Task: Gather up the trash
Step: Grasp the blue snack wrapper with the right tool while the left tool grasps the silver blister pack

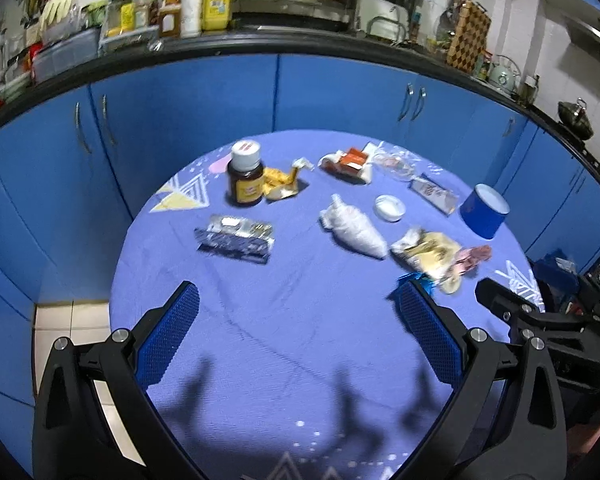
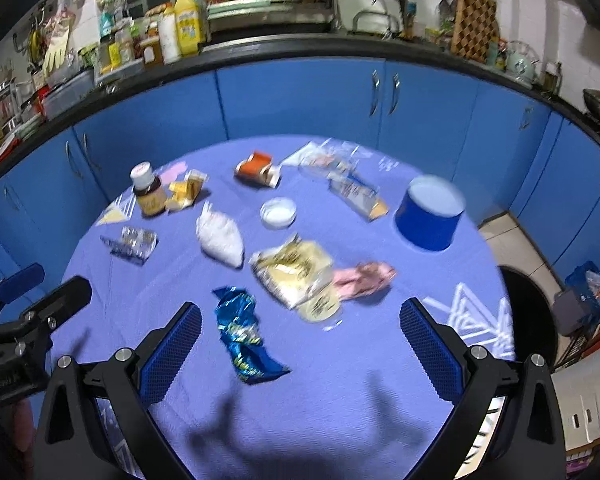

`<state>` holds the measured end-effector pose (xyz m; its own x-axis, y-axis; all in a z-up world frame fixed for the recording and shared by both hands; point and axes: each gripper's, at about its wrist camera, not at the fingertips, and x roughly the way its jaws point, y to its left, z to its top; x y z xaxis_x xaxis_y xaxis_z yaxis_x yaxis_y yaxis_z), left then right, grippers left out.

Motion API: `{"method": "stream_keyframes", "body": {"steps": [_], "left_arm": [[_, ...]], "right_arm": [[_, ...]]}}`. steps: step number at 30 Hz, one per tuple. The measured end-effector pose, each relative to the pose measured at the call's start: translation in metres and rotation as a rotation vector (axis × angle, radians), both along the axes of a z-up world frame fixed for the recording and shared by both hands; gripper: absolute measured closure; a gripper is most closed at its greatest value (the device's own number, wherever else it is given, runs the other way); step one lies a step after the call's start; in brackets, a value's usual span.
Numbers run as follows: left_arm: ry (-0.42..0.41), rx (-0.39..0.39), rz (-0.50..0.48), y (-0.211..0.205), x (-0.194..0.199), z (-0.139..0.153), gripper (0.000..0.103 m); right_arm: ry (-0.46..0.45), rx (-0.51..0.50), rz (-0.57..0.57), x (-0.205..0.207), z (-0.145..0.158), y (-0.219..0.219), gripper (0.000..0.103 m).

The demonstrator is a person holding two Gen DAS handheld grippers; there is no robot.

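Blue wrapper (image 2: 244, 336) lies between the wide-spread fingers of the right hand-held gripper (image 2: 300, 340).

Trash scattered over the tabletop (image 2: 300, 380)

A crumpled blue wrapper (image 2: 242, 336) lies nearest; a yellow packet (image 2: 296, 276) touches a pink wrapper (image 2: 364, 278); a white bag (image 2: 220, 236) and silver packet (image 2: 134, 242) lie flat, apart.
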<state>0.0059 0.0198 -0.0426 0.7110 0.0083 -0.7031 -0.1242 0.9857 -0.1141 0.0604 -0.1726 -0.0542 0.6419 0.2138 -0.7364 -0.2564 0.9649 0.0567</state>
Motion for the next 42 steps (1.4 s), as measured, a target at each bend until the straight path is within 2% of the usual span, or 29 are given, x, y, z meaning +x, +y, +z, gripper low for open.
{"method": "stream_keyframes", "body": {"steps": [2, 7, 13, 15, 18, 26, 28, 29, 30, 31, 33, 37, 42], "left_arm": [[0.021, -0.017, 0.003, 0.009, 0.003, -0.009, 0.004], [0.023, -0.005, 0.015, 0.027, 0.015, -0.019, 0.004], [0.058, 0.017, 0.013, 0.043, 0.047, -0.035, 0.004], [0.075, 0.047, 0.024, 0.048, 0.060, -0.042, 0.004], [0.100, 0.043, 0.026, 0.057, 0.074, -0.051, 0.004], [0.131, 0.045, -0.011, 0.068, 0.097, -0.065, 0.004], [0.136, 0.057, -0.021, 0.065, 0.099, -0.067, 0.005], [0.139, 0.059, -0.024, 0.065, 0.100, -0.069, 0.006], [0.147, 0.058, -0.027, 0.065, 0.101, -0.071, 0.012], [0.159, 0.051, -0.029, 0.065, 0.103, -0.073, 0.022], [0.168, 0.035, -0.028, 0.067, 0.105, -0.075, 0.029], [0.152, 0.007, -0.037, 0.070, 0.102, -0.072, 0.029], [0.119, 0.028, -0.043, 0.064, 0.092, -0.063, 0.029]], "right_arm": [[0.022, -0.002, 0.019, 0.002, -0.010, 0.006, 0.006], [0.085, -0.008, 0.071, 0.007, -0.035, 0.023, 0.006], [0.096, -0.035, 0.110, 0.011, -0.048, 0.042, 0.011], [0.113, -0.047, 0.114, 0.014, -0.053, 0.046, 0.025], [0.162, -0.048, 0.118, 0.023, -0.065, 0.050, 0.039], [0.128, -0.053, 0.085, 0.035, -0.066, 0.051, 0.050], [0.122, -0.050, 0.085, 0.036, -0.065, 0.052, 0.057], [0.119, -0.050, 0.087, 0.037, -0.064, 0.052, 0.064], [0.116, -0.049, 0.091, 0.038, -0.064, 0.053, 0.073], [0.115, -0.052, 0.093, 0.038, -0.063, 0.054, 0.074], [0.108, -0.057, 0.094, 0.038, -0.063, 0.056, 0.074], [0.108, -0.060, 0.095, 0.037, -0.063, 0.055, 0.075], [0.109, -0.056, 0.087, 0.036, -0.062, 0.050, 0.075]]}}
